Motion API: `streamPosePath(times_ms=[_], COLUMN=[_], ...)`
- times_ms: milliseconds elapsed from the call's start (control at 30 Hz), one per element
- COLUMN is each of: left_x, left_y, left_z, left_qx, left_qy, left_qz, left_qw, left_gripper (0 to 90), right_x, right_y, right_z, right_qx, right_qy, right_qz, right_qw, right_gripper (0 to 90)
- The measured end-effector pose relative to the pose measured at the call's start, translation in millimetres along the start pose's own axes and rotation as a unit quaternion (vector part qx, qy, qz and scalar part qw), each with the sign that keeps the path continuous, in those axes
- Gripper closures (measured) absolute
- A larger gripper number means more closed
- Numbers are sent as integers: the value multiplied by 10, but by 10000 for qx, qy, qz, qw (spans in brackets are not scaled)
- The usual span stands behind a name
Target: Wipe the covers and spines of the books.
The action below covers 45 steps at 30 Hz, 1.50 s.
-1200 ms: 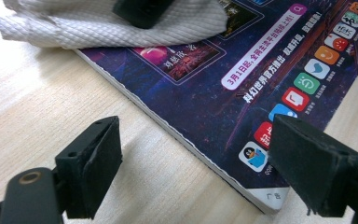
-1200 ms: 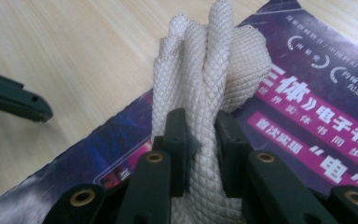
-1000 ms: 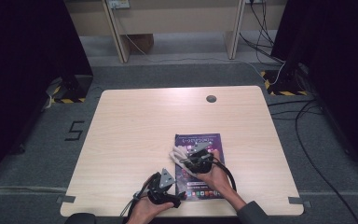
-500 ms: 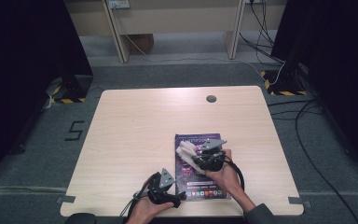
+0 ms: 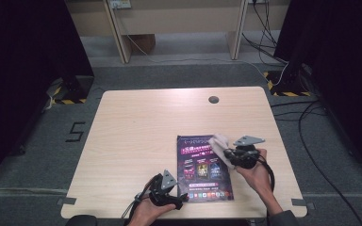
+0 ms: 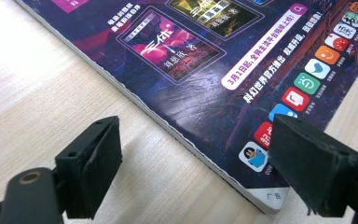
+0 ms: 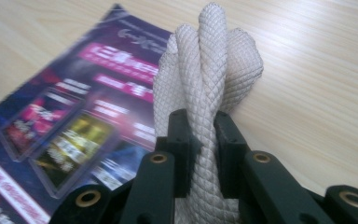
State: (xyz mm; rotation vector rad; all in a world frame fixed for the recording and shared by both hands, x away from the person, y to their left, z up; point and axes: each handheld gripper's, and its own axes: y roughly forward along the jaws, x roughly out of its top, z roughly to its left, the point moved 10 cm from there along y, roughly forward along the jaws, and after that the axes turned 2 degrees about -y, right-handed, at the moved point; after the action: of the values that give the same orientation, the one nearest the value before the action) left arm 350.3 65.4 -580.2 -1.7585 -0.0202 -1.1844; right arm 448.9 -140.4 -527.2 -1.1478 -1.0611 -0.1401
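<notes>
On the light wooden table (image 5: 141, 136) a purple magazine (image 5: 202, 172) lies flat, its cover printed with film posters and a row of app icons, at about five o'clock from the table's middle in the high view. The right gripper (image 5: 231, 153) sits at the magazine's two o'clock corner, held in the person's right hand (image 5: 257, 174), and is clenched on a bunched white cloth (image 5: 218, 142); in the right gripper view the two black jaws pinch the folded, diamond-textured cloth (image 7: 207, 79) between them, and its free end stands up at twelve o'clock over the magazine's edge (image 7: 65, 135) and the bare wood. The left gripper (image 5: 167, 190) is at the magazine's seven o'clock corner, gripped by the left hand (image 5: 146, 212), with a grey three-cornered plate on top. In the left gripper view its jaws stand wide apart and released, one at eight o'clock over bare table, the other at four o'clock above the magazine's (image 6: 205, 70) near corner, with the magazine's edge running between them; neither pad clearly presses on it. A small dark round hole (image 5: 213, 99) lies near the table's far edge at twelve o'clock.
</notes>
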Motion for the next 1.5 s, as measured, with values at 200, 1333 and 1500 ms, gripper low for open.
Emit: streamPosePath(times_ms=[200,1333,1500], left_x=[1,0,-2], left_y=[2,3,4], left_z=[-1,1,4], left_qx=[-9,-21,-27], left_qy=[-17,-30,-32], left_qz=[-6,-2,2], left_qw=[10000,10000,10000], left_gripper=[162,163,162], right_x=[-155,-693,-582], right_y=[-148,-283,-364], right_z=[-332,-1006,-1001], right_qx=[-309,-1034,-1143], right_qy=[380,959,1003], right_qz=[23,479,288], right_qw=[9988,9888,9880], right_gripper=[798,701,578])
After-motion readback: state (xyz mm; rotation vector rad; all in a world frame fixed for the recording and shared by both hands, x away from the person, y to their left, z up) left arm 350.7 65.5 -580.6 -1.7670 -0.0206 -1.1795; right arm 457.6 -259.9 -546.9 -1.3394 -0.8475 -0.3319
